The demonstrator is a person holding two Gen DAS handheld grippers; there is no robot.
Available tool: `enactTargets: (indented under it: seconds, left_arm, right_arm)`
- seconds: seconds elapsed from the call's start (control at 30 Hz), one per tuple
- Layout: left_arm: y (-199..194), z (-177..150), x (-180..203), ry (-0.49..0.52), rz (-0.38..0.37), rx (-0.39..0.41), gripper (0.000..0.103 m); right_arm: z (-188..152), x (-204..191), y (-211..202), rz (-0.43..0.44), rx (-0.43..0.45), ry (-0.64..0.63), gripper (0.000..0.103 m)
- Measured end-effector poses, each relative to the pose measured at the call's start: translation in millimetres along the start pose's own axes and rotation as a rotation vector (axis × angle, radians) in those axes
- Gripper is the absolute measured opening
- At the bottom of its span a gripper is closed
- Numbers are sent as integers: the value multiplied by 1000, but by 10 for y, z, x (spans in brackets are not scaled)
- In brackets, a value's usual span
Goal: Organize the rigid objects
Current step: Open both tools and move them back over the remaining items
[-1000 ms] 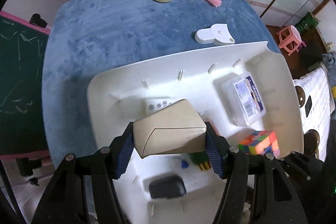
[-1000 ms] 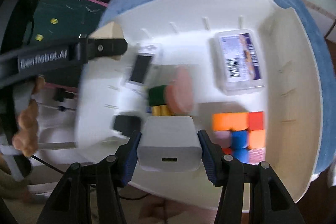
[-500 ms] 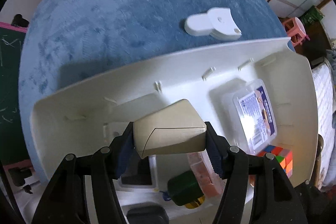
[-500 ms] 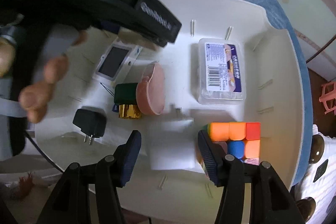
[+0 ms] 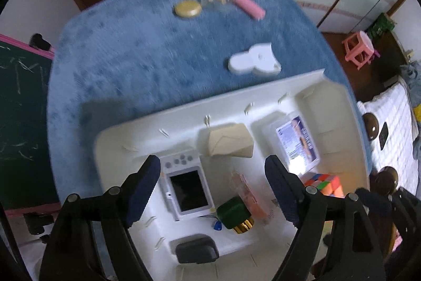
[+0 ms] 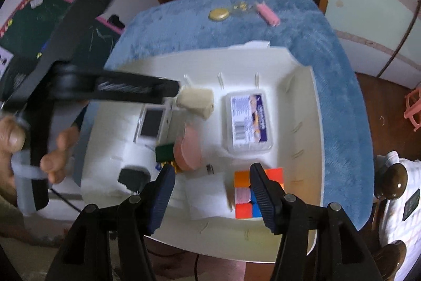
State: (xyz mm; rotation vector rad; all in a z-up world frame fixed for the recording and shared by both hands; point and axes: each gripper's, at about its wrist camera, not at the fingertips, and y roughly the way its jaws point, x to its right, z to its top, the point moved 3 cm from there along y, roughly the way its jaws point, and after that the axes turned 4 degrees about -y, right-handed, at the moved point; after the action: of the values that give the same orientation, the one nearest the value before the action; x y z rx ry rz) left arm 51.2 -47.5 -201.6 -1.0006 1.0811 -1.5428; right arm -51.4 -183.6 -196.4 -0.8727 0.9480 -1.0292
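Left gripper [image 5: 211, 185]: I am seeing its jaws spread wide with nothing between them, hovering over the white tray [image 5: 110, 146].
Right gripper [image 6: 211, 187]: I am seeing it gaping too, gripping nothing, poised above the white charger [image 6: 205, 192] beside the colour cube [image 6: 259, 191].
Beige box [image 5: 230, 140]: lying in the tray near its far wall, left of the clear case [image 5: 297, 142].
Left hand [image 6: 29, 146]: I am watching it curling round the handle, fingers bent.
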Motion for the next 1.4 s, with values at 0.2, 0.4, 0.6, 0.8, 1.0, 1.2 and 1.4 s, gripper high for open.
enactTargets:
  seconds: [0.2, 0.4, 0.6, 0.8, 1.0, 1.2, 1.4]
  left_arm:
    - [-366, 138, -41, -8, -2, 81, 84]
    - [-612, 277, -39, -22, -10, 143, 84]
    - [-812, 408, -7, -18, 19, 193, 84]
    - [-970, 606, -8, -16, 44, 238, 84]
    - [-1072, 859, -70, -22, 85, 271, 84]
    - [-1170, 1186, -90, -12, 131, 307, 84]
    - [-1177, 1502, -91, -17, 145, 322, 84]
  right_arm:
    - [221, 55, -179, 8, 49, 29, 60]
    - [429, 62, -331, -16, 90, 20, 60]
    - [638, 76, -476, -26, 121, -3, 60]
    - [982, 72, -703, -82, 177, -84, 60]
    - [1380, 105, -915, -111, 241, -138, 60]
    - [1807, 211, -1082, -107, 284, -160, 60]
    - [2230, 332, -1204, -142, 331, -200, 61]
